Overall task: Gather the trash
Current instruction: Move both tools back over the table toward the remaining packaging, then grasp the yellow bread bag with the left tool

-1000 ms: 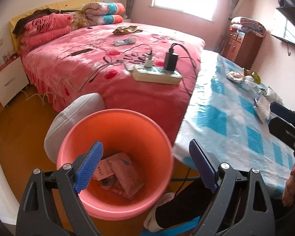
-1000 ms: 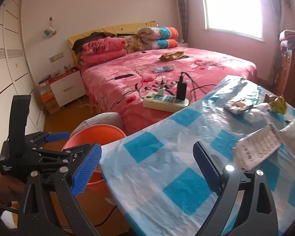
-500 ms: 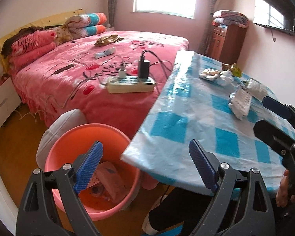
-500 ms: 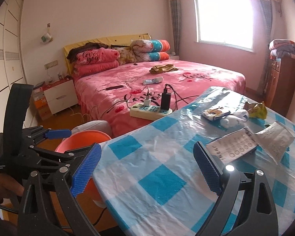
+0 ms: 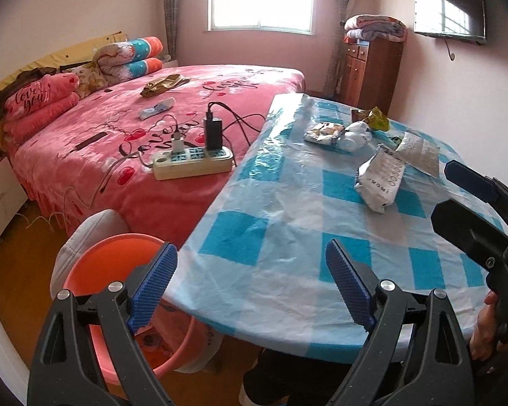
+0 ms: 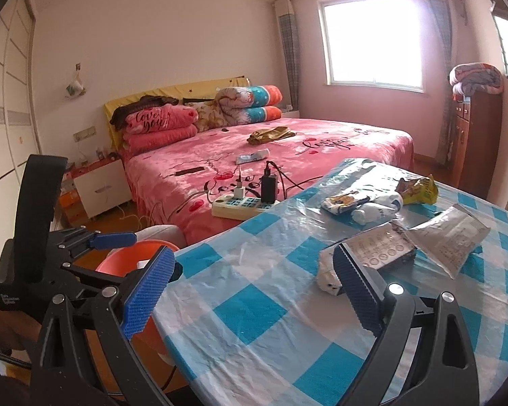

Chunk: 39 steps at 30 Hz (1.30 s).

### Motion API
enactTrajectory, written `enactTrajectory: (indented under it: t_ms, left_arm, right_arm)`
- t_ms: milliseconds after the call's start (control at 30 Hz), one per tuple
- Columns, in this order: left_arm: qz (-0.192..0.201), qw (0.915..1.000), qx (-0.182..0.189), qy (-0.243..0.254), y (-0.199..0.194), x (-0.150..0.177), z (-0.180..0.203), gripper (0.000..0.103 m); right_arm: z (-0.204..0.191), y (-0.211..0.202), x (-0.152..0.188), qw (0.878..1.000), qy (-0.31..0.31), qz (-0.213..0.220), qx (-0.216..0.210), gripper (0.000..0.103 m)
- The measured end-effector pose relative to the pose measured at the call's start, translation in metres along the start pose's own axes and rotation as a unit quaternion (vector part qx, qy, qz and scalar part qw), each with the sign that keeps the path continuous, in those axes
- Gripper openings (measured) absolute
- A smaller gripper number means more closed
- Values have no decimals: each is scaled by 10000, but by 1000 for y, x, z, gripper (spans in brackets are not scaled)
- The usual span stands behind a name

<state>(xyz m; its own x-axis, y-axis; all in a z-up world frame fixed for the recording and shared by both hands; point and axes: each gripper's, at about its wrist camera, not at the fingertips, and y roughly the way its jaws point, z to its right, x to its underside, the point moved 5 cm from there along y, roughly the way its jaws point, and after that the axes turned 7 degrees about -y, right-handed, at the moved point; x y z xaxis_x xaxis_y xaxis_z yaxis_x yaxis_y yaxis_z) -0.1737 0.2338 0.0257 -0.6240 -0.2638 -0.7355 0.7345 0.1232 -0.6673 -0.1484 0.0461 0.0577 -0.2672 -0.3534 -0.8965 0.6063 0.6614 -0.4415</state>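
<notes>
- Left wrist view: the left gripper (image 5: 250, 284) is seen with fingers spread wide and empty, held over the near edge of the desk (image 5: 288, 237). The orange bin (image 5: 118, 250) stands on the floor below its left finger. A white wrapper (image 5: 381, 177) lies on the checked cloth, well ahead.
- Right wrist view: the right gripper (image 6: 250, 291) is likewise released and empty, the white wrapper (image 6: 365, 253) lying just behind its right finger. More trash (image 6: 362, 204) is scattered farther back.
</notes>
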Motion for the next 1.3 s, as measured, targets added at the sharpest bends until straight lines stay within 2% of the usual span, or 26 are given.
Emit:
enactTrajectory:
  t_ms: [433, 633, 767, 1000, 1300]
  left_arm:
    - [-130, 9988, 365, 300, 10, -1, 42, 90]
    - [-148, 9962, 435, 746, 18, -6, 72, 90]
    - [-91, 9915, 446, 1221, 25, -13, 97, 90]
    - [-77, 9844, 616, 1645, 43, -26, 132, 90]
    - [-383, 9763, 802, 1973, 81, -37, 162, 90]
  right_arm:
    - [51, -14, 5, 9980, 599, 121, 179, 95]
    - [83, -20, 10, 9945, 978, 174, 336, 95]
    - [107, -24, 15, 9918, 1164, 171, 499, 95]
    - [150, -33, 24, 9838, 1626, 223, 725, 95]
    - [202, -34, 49, 9670, 2416, 136, 796, 95]
